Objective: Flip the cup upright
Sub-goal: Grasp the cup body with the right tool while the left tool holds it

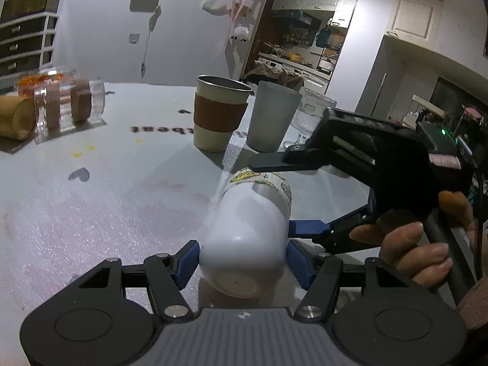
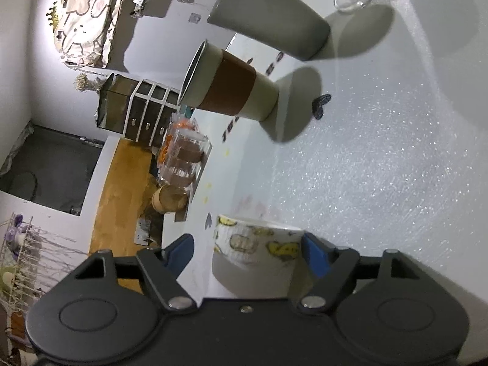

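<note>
Both grippers are on the white cup point(image 1: 247, 238), lying tipped low in the centre of the frame, base toward the camera, mouth pointing away. Left gripper point(image 1: 242, 259) is clamped across the base; right gripper point(image 1: 271, 195) straddles the rim end, jaws wide, one pad touching.
</note>
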Available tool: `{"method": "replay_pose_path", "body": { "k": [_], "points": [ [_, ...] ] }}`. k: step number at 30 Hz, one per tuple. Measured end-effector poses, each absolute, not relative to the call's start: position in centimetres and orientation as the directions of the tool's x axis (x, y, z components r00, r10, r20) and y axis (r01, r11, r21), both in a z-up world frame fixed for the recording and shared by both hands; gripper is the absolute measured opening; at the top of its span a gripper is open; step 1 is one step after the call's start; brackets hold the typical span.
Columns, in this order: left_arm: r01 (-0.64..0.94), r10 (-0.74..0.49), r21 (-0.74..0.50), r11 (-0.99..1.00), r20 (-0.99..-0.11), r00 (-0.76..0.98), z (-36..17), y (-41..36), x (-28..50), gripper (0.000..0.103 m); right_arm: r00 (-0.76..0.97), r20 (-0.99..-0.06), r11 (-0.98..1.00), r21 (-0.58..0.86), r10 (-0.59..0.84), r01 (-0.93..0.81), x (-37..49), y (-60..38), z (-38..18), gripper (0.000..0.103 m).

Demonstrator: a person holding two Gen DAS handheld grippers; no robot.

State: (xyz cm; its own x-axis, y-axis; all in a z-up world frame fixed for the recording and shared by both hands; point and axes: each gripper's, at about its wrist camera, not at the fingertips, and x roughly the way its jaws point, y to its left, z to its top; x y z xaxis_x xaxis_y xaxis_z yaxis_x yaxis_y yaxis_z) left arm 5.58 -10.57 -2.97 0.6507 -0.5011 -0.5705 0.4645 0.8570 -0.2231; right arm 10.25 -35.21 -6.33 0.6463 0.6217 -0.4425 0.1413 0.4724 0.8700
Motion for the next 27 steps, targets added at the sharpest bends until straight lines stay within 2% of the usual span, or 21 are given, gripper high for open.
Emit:
{"method": "replay_pose_path", "body": {
  "k": [2, 3, 7, 14, 22, 27],
  "points": [
    [0.470, -0.496, -0.204, 0.858, -0.567, 0.658, -3.0, -10.7, 5.5, 0.062, 0.648, -0.453, 0.487, 0.862, 0.612, 0.142, 10.6, -35.0, -6.3, 0.074],
    [0.472, -0.497, -0.204, 0.858, -0.565, 0.659, -3.1, -10.7, 5.5, 0.062, 0.651, -0.466, 0.508, 0.850, 0.599, 0.142, 10.7, -34.9, -6.2, 0.065],
    [0.474, -0.514, -0.229, 0.850, -0.558, 0.652, -3.3, -10.2, 5.7, 0.062, 0.680, -0.474, 0.603, 0.796, 0.560, 0.058, 10.4, -33.8, -4.8, 0.065],
    [0.487, -0.534, -0.240, 0.839, -0.535, 0.655, -3.6, -9.8, 5.6, 0.062, 0.747, -0.458, 0.806, 0.566, 0.483, -0.174, 7.6, -30.7, -0.4, 0.063],
    [0.500, -0.535, -0.221, 0.837, -0.516, 0.669, -4.2, -9.7, 4.9, 0.062, 0.737, -0.474, 0.866, 0.380, 0.483, -0.323, 4.0, -28.4, 2.0, 0.059],
    [0.507, -0.531, -0.197, 0.839, -0.501, 0.683, -4.4, -9.8, 4.4, 0.062, 0.790, -0.464, 0.915, 0.179, 0.402, -0.361, 1.5, -25.9, 2.5, 0.059]
  ]
}}
